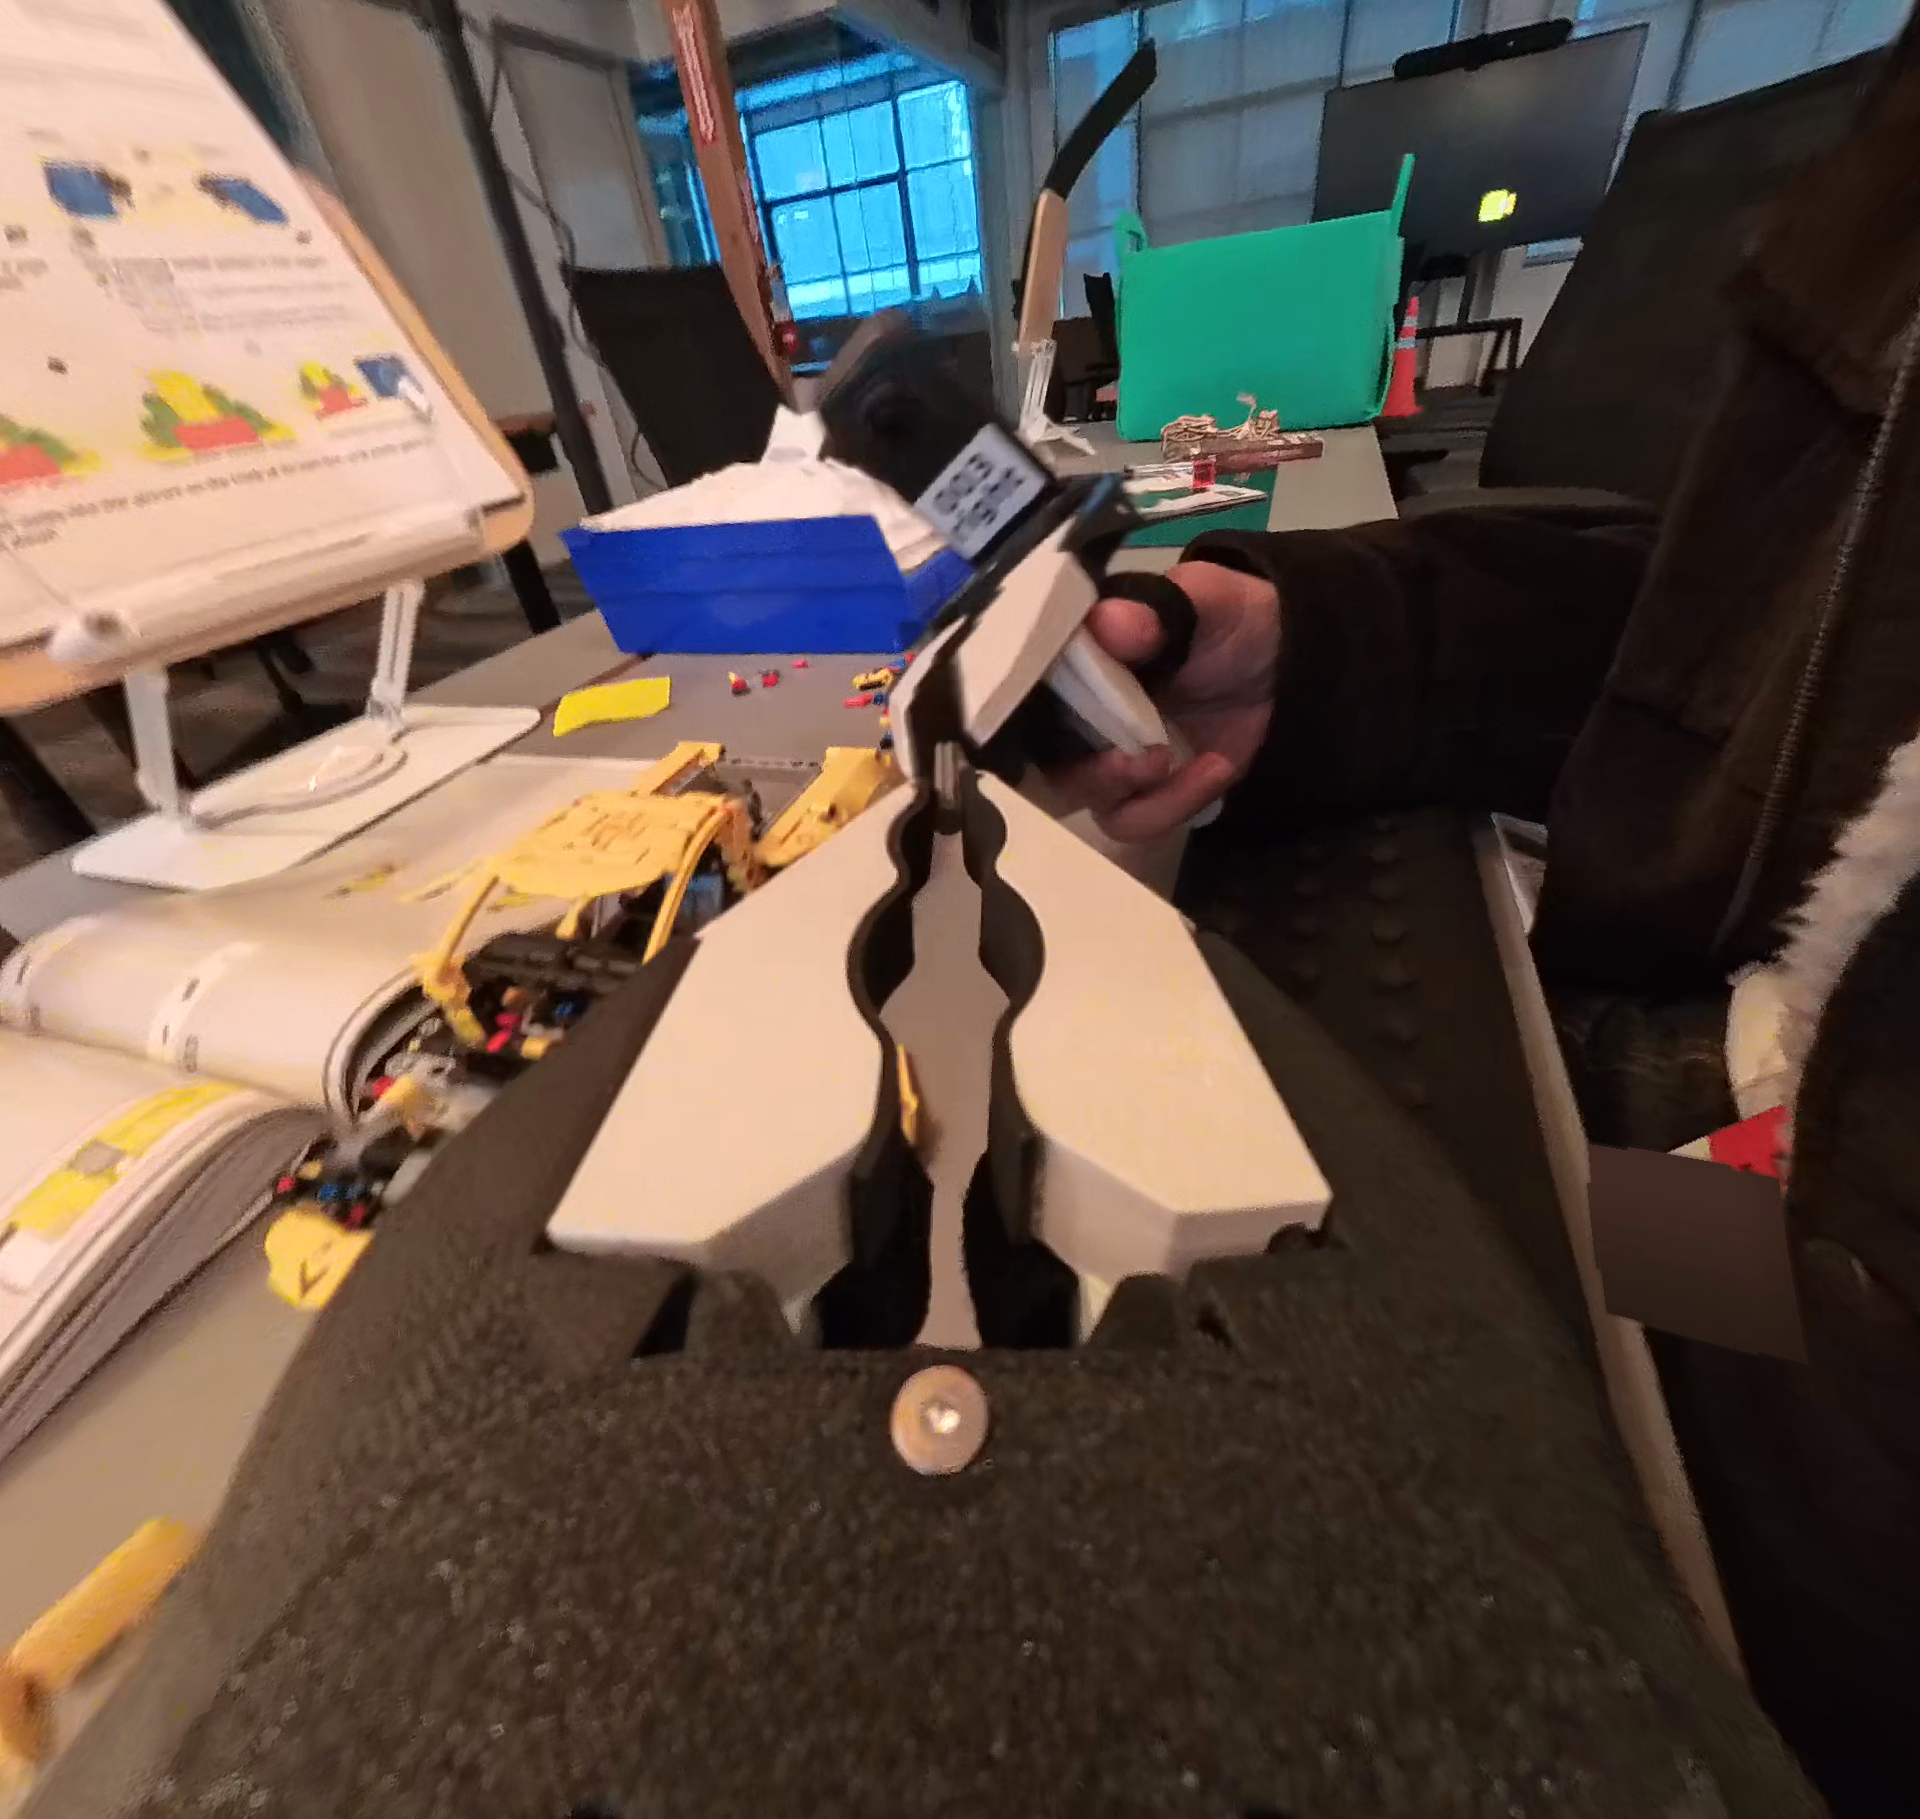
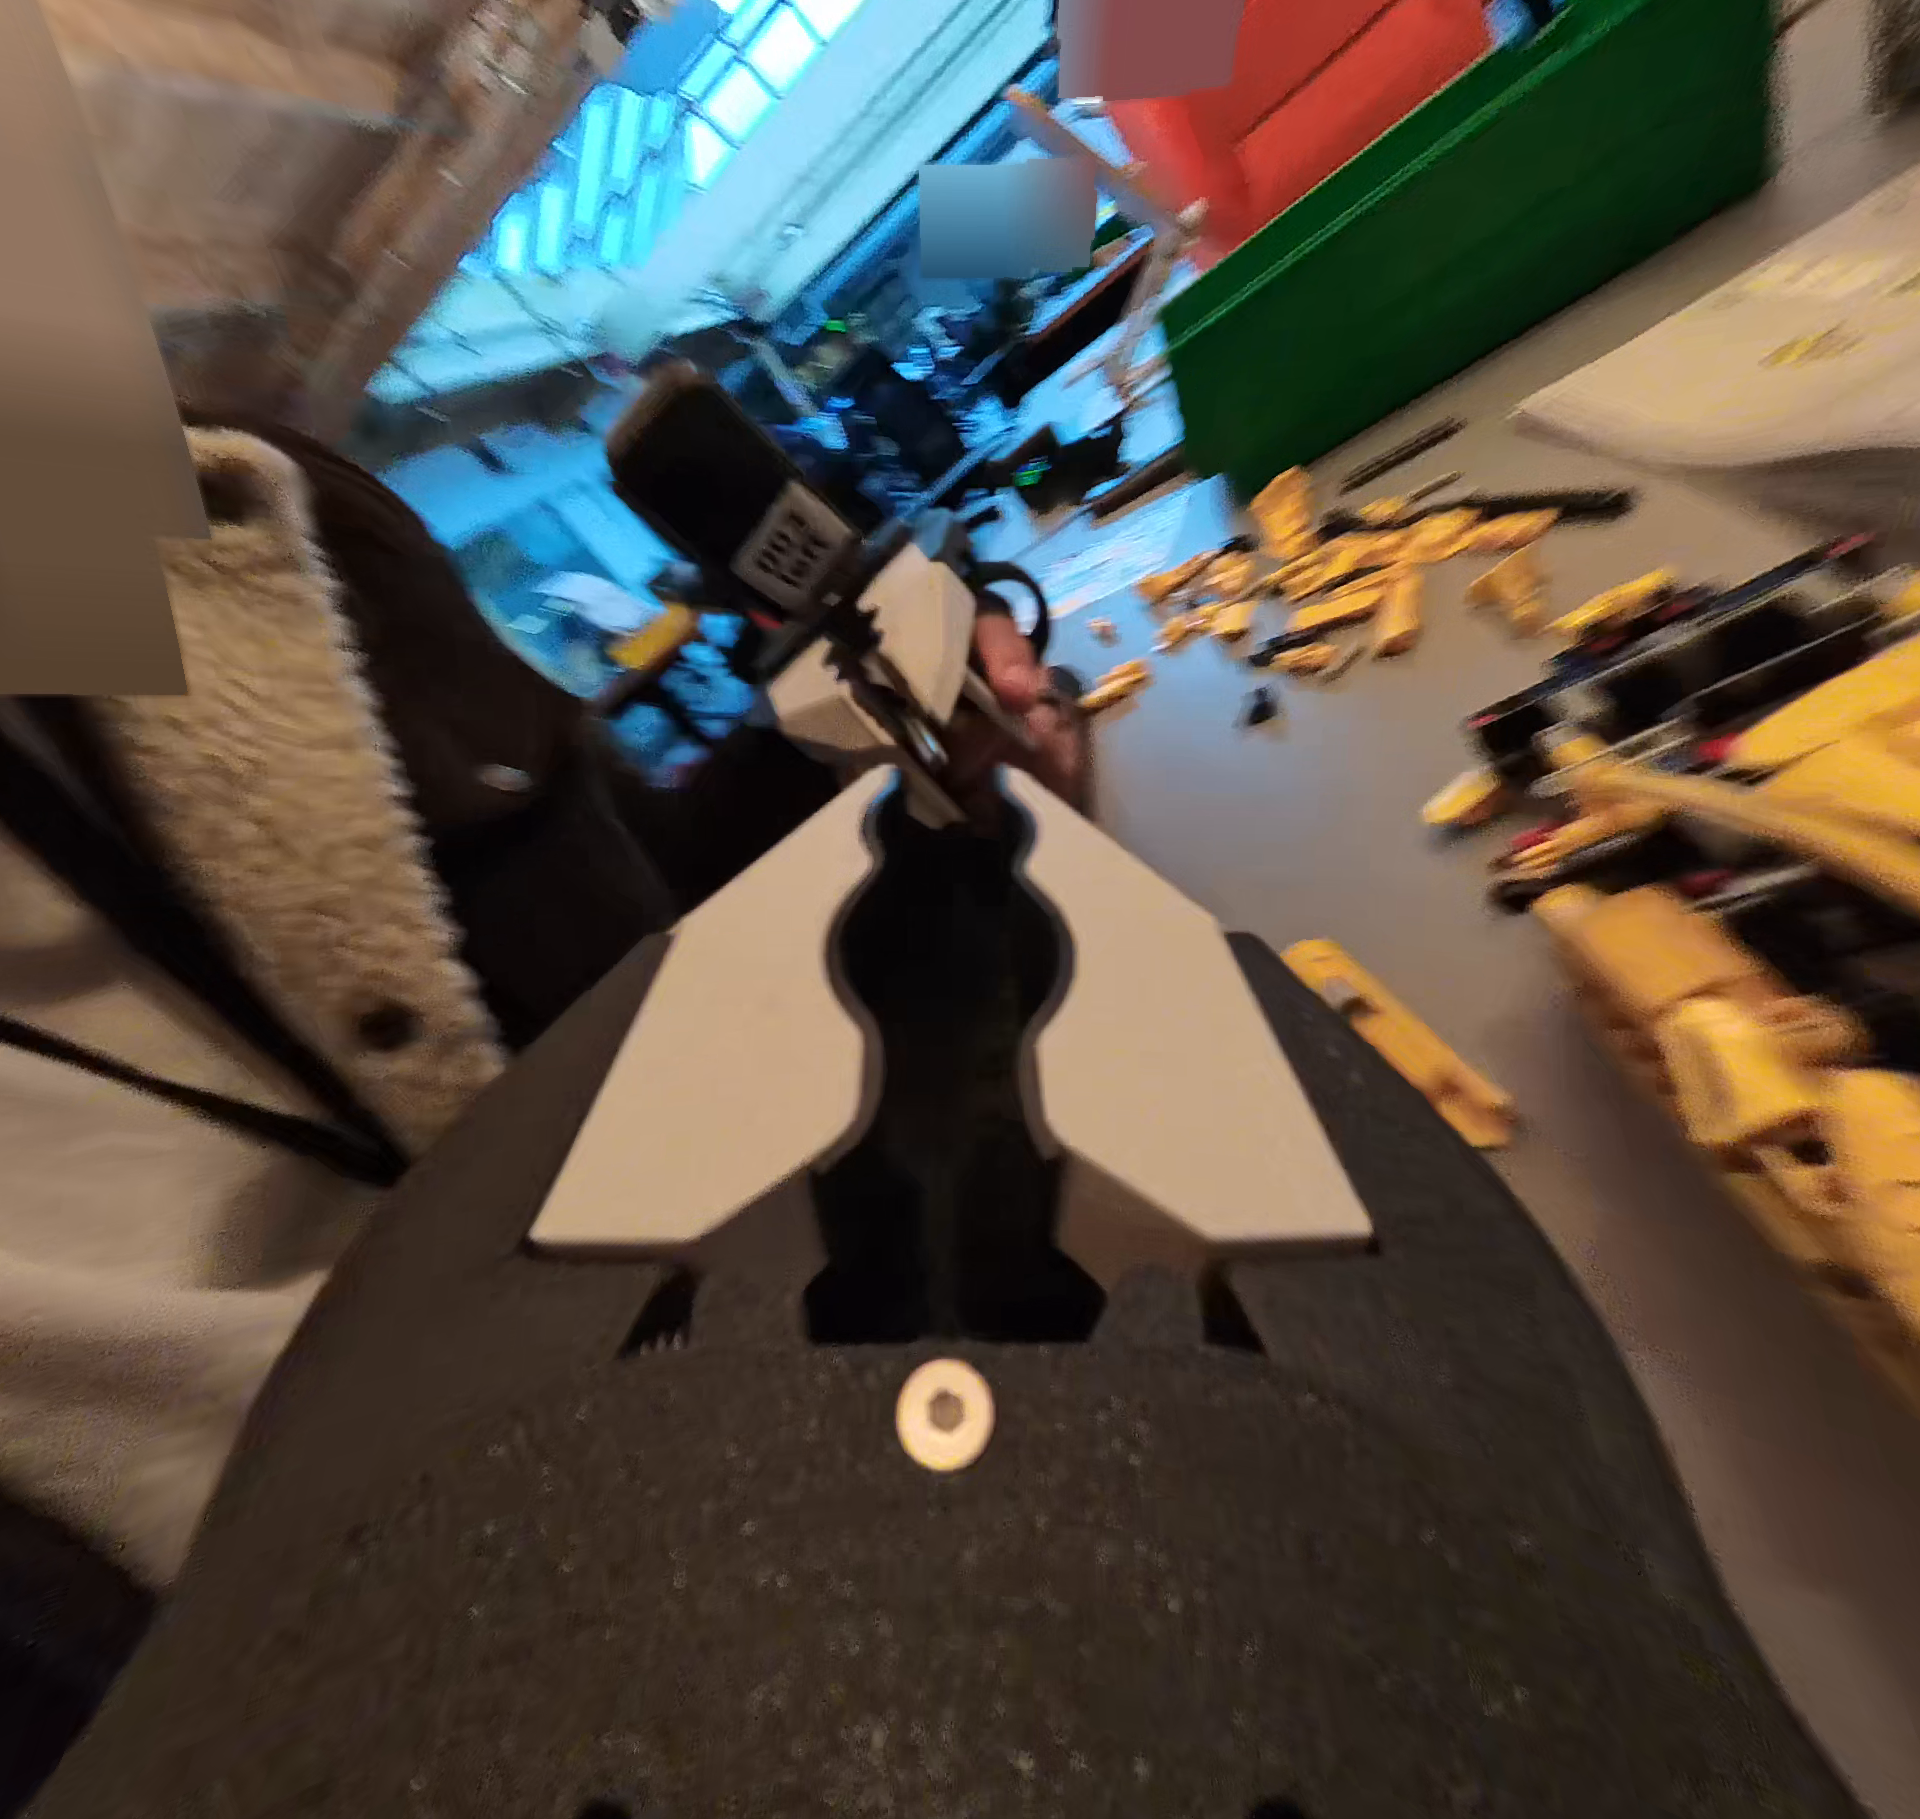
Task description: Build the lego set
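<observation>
Yellow lego model point(image 1: 623, 865) lies left of the left hand-held gripper point(image 1: 940, 813), its fingers nearly together.

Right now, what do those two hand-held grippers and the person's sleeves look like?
Each gripper has two pale grey wedge fingers with wavy black inner edges on a rough black body with a silver screw. The far one carries a black camera and a square-patterned tag. The sleeve is dark brown.
</observation>
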Demonstrator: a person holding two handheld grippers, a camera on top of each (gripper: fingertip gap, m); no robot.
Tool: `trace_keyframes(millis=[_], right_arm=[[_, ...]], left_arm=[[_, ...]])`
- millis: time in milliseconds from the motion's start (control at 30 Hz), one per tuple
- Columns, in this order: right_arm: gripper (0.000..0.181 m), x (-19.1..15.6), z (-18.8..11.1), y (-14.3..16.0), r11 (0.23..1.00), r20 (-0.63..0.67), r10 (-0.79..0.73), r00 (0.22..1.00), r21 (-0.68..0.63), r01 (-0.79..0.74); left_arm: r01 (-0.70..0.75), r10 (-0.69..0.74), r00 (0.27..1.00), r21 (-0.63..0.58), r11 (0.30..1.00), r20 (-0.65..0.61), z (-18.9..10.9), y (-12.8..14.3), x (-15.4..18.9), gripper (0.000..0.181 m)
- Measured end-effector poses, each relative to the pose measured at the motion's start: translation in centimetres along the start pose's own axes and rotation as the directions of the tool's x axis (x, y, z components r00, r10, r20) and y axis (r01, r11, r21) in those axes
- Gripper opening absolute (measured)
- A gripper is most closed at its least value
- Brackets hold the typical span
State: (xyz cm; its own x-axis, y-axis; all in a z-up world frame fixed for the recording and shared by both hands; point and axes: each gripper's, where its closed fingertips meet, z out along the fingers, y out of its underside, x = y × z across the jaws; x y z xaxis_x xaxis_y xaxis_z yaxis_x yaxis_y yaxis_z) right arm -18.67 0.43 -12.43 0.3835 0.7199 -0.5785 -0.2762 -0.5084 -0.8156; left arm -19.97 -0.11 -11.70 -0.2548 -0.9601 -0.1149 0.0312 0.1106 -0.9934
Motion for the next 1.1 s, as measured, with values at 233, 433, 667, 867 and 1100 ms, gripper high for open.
trace_keyframes(millis=[233,433,667,867,1100], right_arm=[[0.049,6.5,0.0,5.5,0.701,-0.127,-0.593,0.795,-0.567,0.432],[0.046,9.1,0.6,7.3,0.556,-0.058,-0.662,0.747,-0.706,0.438],[0.028,9.5,1.1,8.0,0.57,-0.059,-0.646,0.761,-0.701,0.429],[0.025,5.0,2.3,5.8,0.763,0.004,-0.468,0.884,-0.504,0.406],[0.025,2.3,2.8,4.0,0.844,0.067,-0.403,0.913,-0.357,0.399]], left_arm=[[0.231,-0.219,0.973,-0.219,0.948,0.078,-4.6,3.9,-4.6,0.004],[0.282,-0.278,0.959,-0.164,0.945,0.051,-5.6,3.2,-5.0,0.005],[0.243,-0.247,0.969,-0.229,0.942,0.014,-5.0,4.1,-4.0,0.005],[0.206,-0.22,0.975,-0.264,0.942,-0.026,-4.7,4.5,-3.1,0.004],[0.153,-0.177,0.98,-0.219,0.964,-0.095,-4.4,3.5,-1.7,0.004]])
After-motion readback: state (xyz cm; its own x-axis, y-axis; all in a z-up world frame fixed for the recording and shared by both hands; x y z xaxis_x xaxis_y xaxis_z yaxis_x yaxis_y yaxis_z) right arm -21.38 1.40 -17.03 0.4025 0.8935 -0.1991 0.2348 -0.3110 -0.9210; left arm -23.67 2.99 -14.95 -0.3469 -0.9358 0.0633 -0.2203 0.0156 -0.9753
